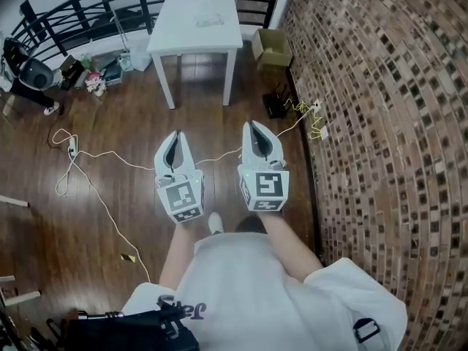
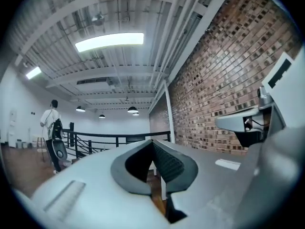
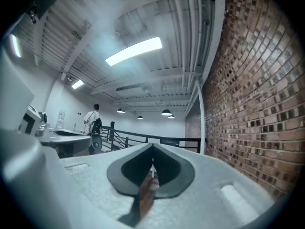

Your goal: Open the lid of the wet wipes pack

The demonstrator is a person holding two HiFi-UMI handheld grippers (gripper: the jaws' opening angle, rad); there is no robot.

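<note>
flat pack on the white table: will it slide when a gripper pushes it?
Probably slides: the pack lies flat on a smooth white table. Likely light and soft, judging by its low profile; too small to be sure.

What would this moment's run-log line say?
stage: no contact yet | left gripper: shut, empty, held level | right gripper: shut, empty, held level | white table: ahead, apart from both grippers

No text fully readable.
Left claw (image 1: 175, 134): cube face carries square black-white marker (image 1: 181, 198), pattern only, no letters or digits.
Right claw (image 1: 252, 124): cube carries second marker (image 1: 268, 186), same kind.
On shirt (image 1: 241, 284): dark print (image 1: 189, 311), upside down, partly hidden, not legible.
</note>
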